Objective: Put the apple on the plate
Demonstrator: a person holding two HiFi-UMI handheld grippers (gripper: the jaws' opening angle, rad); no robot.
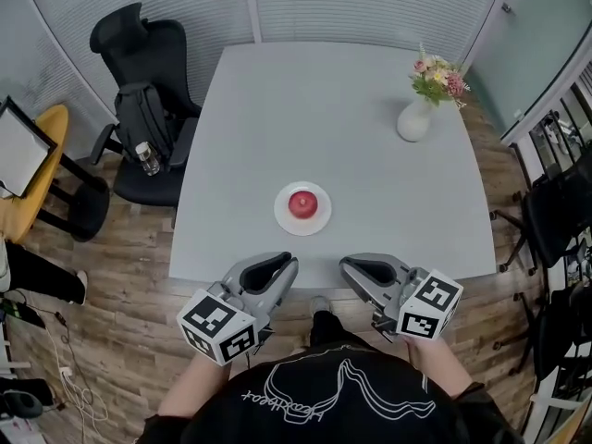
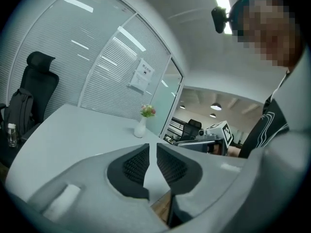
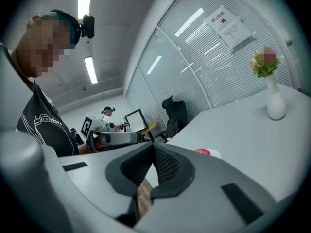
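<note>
A red apple (image 1: 302, 203) lies on a small white plate (image 1: 282, 220) near the front middle of the grey table (image 1: 277, 100). Both grippers hover at the table's front edge, close to my body, well short of the plate. My left gripper (image 1: 289, 265) points right; its jaws are closed down to a thin slit with nothing in it (image 2: 152, 147). Pointing left toward it, my right gripper (image 1: 346, 266) is shut and empty, fingertips meeting (image 3: 151, 147). The right gripper view catches the apple (image 3: 203, 152) low beyond the jaws.
A white vase of flowers (image 1: 415, 118) stands at the table's far right. A black office chair with a backpack (image 1: 148, 109) and a water bottle (image 1: 146, 158) sits left of the table, beside a yellow stool (image 1: 37, 174). More dark chairs (image 1: 555, 211) line the right side.
</note>
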